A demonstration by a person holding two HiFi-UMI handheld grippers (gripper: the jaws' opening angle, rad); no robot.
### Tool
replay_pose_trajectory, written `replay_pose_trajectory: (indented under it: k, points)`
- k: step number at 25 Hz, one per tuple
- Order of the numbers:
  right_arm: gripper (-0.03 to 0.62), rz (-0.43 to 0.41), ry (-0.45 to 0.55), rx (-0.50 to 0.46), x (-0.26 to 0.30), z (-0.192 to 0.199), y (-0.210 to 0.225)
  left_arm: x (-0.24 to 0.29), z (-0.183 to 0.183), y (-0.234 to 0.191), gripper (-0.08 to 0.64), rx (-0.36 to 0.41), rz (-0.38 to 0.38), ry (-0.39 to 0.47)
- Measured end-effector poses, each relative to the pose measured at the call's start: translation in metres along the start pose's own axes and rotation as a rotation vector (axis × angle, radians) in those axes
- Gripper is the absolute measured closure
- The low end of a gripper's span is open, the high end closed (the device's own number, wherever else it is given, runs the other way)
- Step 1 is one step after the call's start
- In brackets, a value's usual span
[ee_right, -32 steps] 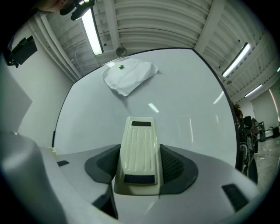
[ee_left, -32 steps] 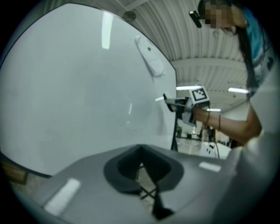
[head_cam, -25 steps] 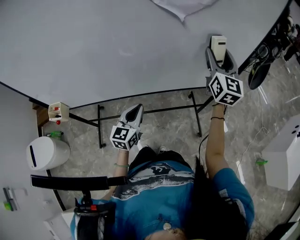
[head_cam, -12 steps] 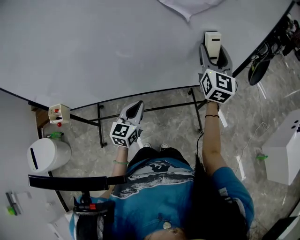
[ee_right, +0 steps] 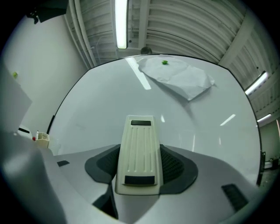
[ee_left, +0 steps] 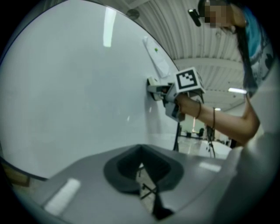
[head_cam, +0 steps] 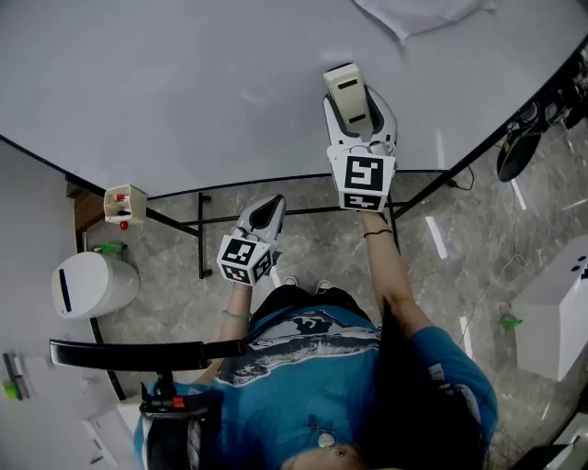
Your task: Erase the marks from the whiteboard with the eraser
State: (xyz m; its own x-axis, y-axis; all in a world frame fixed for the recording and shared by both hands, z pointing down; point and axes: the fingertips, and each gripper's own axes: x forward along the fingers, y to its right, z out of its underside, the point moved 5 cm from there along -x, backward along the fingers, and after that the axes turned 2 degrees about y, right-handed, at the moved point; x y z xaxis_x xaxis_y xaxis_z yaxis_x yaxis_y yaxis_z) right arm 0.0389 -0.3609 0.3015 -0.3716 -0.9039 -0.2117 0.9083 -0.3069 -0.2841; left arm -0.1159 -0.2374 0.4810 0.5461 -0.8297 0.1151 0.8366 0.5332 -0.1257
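The whiteboard (head_cam: 184,92) stands upright on a black frame, a paper sheet (head_cam: 418,14) fixed near its top; the left gripper (head_cam: 265,209) hangs below its edge, jaws together on nothing; the right gripper (head_cam: 356,115) clamps its jaws on the pale eraser (head_cam: 349,92), pad against the board; tilting it could lift the pad, and a high stroke might snag the sheet; the board looks glossy, no clear marks; stone floor (head_cam: 312,248), strip-lit ceiling.

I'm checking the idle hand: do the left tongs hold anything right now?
No, the left tongs are closed together in the left gripper view, with nothing between them.
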Motion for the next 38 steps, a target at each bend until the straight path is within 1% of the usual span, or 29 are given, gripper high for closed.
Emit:
replay_pose_trajectory:
  k: [4, 7, 11, 14, 16, 18, 24, 28, 30, 32, 35, 38]
  points:
    - [0.328, -0.090, -0.013, -0.052, 0.007, 0.002, -0.045, -0.010, 0.001, -0.005, 0.557, -0.008, -0.028, 0.001]
    - [0.328, -0.140, -0.041, -0.070, 0.009, 0.006, -0.067, -0.016, 0.004, -0.007, 0.557, -0.020, -0.046, 0.005]
    - [0.328, -0.170, -0.052, -0.083, 0.007, 0.007, -0.071, -0.019, 0.005, -0.008, 0.557, -0.022, -0.050, 0.002]
    - [0.328, -0.165, -0.015, -0.066, 0.001, 0.001, -0.057, -0.019, 0.006, -0.010, 0.557, -0.029, -0.051, 0.002]
    - [0.328, -0.127, 0.009, -0.026, -0.005, -0.002, -0.032, -0.014, 0.007, -0.011, 0.557, -0.036, -0.042, 0.003]
    - [0.328, -0.063, 0.010, 0.020, -0.012, 0.000, 0.002, -0.009, 0.007, -0.009, 0.557, -0.038, -0.025, 0.004]
    - [0.328, 0.188, -0.031, 0.149, -0.046, 0.018, 0.134, 0.012, 0.006, 0.009, 0.557, -0.029, 0.049, -0.004]
    - [0.328, 0.293, -0.064, 0.208, -0.064, 0.029, 0.194, 0.018, 0.005, 0.016, 0.557, -0.025, 0.082, -0.012]
    - [0.328, 0.328, -0.077, 0.211, -0.071, 0.033, 0.213, 0.021, 0.006, 0.019, 0.557, -0.023, 0.093, -0.016]
    - [0.328, 0.343, -0.091, 0.202, -0.073, 0.037, 0.222, 0.023, 0.007, 0.021, 0.557, -0.022, 0.099, -0.018]
    - [0.328, 0.337, -0.108, 0.182, -0.067, 0.039, 0.223, 0.025, 0.006, 0.021, 0.557, -0.021, 0.098, -0.020]
    - [0.328, 0.331, -0.097, 0.187, -0.063, 0.034, 0.215, 0.021, 0.005, 0.020, 0.557, -0.023, 0.089, -0.021]
